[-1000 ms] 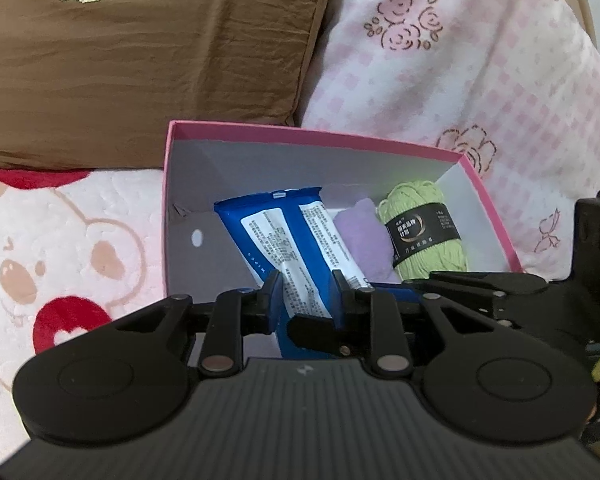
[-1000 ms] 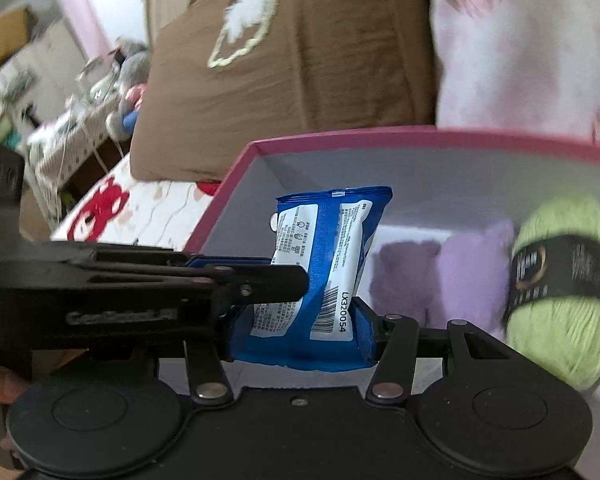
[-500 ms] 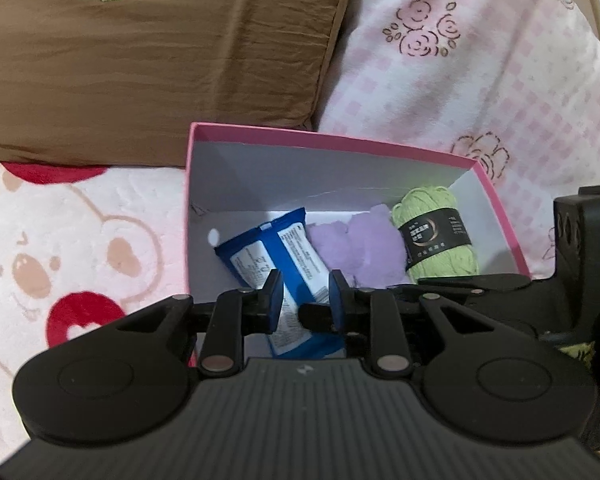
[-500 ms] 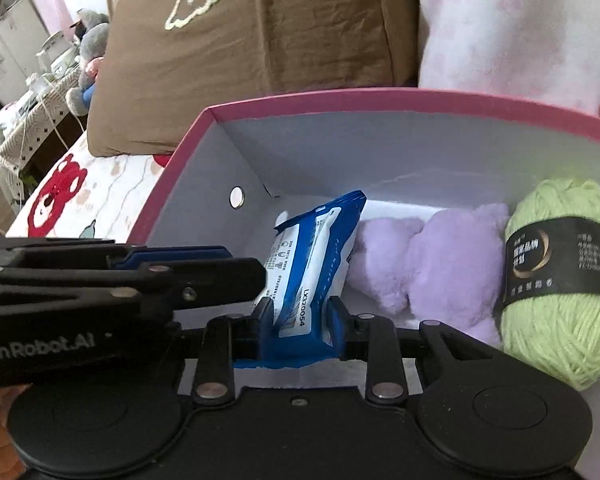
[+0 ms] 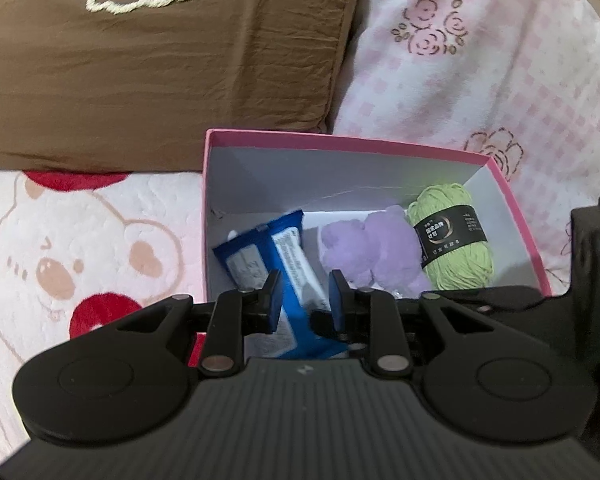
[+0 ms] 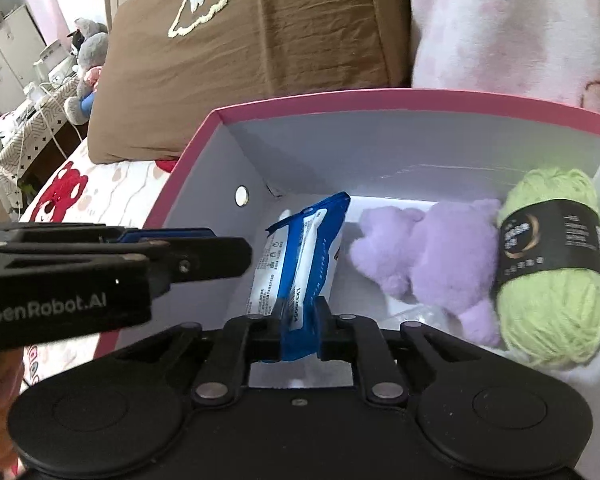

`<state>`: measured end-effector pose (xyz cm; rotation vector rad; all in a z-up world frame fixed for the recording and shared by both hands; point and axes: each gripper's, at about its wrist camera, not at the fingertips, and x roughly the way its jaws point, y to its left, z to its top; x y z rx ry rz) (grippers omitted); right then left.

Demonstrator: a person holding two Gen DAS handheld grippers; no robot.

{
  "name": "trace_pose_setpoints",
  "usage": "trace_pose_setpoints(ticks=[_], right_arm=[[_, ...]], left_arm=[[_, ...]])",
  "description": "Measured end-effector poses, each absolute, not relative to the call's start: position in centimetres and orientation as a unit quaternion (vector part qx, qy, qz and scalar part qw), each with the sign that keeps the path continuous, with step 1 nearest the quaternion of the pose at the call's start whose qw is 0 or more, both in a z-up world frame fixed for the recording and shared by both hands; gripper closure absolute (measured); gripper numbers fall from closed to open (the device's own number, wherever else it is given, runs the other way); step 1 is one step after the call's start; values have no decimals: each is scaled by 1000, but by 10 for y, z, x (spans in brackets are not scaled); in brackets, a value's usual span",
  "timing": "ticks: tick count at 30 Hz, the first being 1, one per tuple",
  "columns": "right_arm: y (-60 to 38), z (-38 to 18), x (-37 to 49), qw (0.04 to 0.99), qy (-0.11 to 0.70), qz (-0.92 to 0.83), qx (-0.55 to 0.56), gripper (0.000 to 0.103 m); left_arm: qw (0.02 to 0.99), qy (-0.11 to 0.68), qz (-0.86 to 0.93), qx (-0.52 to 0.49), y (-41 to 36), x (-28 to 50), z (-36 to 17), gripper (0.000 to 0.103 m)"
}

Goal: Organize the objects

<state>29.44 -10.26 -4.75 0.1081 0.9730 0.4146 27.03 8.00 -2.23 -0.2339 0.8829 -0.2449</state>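
A: The blue packet has sunk lower in the box since before; the right tongs pinch its near end.

B: Left tongs?

A: Pressed together, empty, just left. Pulling away while pinched could drag it out.

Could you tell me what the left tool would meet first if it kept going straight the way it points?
Most likely the blue packet standing in the pink box: it lies directly ahead of the left tool, though depth is hard to judge.
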Motion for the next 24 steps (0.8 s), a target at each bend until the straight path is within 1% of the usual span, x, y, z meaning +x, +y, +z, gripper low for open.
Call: trace_pose_setpoints(ticks=[3,8,11,12,14,19,24], right_arm=[[-88,-52,296,862,465,195,45,89],[-82,-59,300,857,479,185,43,89],[-83,-53,292,864,471,176,21,83],[-86,-49,288,867,465,179,22,76],[-94,-39,276,873,450,187,24,71],[-108,-14,238,889,416,190,-33,71],[-124,9,212,894,397,204,-32,69]], left_arm=[[885,429,-123,-130,86,271,-23,80],[885,428,-124,-132,90,268,-22,80],[884,432,-123,-131,93,266,-23,80],[883,436,-120,-130,94,265,-23,80],[882,439,-115,-127,96,263,-21,79],[876,451,-122,-117,96,249,-14,76],[874,458,-122,-102,92,230,-1,76]])
